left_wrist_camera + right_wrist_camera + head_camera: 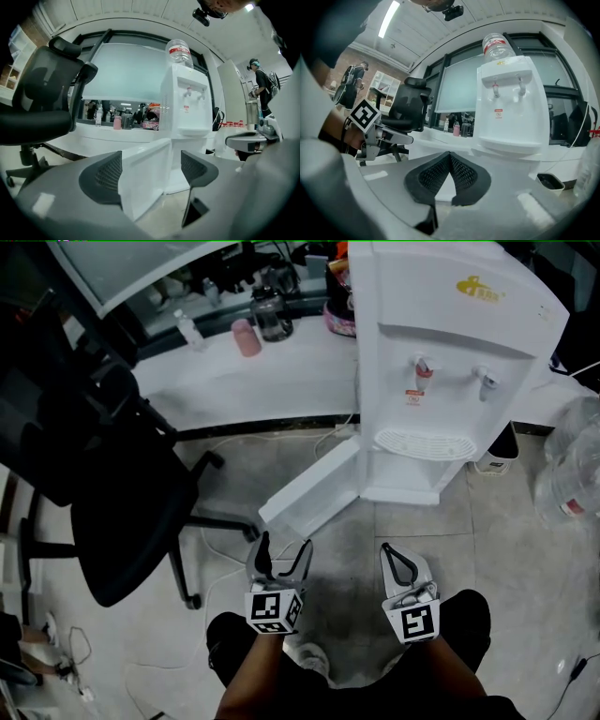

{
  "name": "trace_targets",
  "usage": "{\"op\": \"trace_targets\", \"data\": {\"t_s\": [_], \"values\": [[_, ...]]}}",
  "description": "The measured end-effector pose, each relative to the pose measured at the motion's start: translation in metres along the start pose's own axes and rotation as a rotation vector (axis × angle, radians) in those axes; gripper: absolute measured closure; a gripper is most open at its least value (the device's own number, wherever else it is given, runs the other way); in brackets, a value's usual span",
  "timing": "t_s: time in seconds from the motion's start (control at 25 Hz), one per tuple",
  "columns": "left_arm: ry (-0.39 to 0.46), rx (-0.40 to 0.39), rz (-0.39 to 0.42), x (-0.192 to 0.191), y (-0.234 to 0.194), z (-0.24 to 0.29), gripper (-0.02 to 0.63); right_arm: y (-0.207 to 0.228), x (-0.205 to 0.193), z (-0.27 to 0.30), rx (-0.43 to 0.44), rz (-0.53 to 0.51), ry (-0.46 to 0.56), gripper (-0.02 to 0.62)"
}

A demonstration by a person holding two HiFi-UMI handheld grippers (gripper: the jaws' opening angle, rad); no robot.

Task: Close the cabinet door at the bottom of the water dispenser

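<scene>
Left gripper view, unlike head: bottle (179, 50)

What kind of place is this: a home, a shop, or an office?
Most likely an office or workroom. A white water dispenser stands near a black swivel office chair, and a long white counter below a window carries bottles and other small items.

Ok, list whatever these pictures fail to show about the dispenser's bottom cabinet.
- Cabinet inside: left gripper view, hidden behind the open cabinet door; head view, under the drip tray.
- Red label on the water dispenser: print too small in every view.
- Big bottle: cut off by the head view's right edge.
</scene>
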State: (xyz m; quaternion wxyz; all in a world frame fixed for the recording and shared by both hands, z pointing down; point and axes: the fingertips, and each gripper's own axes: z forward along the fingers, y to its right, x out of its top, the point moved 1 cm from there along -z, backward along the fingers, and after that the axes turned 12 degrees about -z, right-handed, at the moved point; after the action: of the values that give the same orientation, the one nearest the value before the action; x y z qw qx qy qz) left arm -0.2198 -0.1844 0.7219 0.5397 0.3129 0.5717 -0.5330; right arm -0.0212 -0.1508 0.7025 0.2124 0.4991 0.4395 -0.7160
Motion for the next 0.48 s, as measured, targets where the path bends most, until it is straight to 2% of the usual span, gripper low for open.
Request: {"op": "trace_targets", "data": {"t_s": [0.08,0.28,0.48], "values": [[-0.012,0.019,0.0,0.0,-0.013,0.005,0.174,-0.003,-0.001,0.003,0.003,0.021,0.009,0.592],[-0.038,0.05,0.0,-0.004,-0.038,0.021,0.147,-0.004,-0.001,0.005,-0.001,0.06,0.004,0.592],[-0.051,0.032,-0.003,-0.008,-0.051,0.036,0.123,-0.007,-0.004,0.007,-0.015,0.104,0.009,0.592]]}}
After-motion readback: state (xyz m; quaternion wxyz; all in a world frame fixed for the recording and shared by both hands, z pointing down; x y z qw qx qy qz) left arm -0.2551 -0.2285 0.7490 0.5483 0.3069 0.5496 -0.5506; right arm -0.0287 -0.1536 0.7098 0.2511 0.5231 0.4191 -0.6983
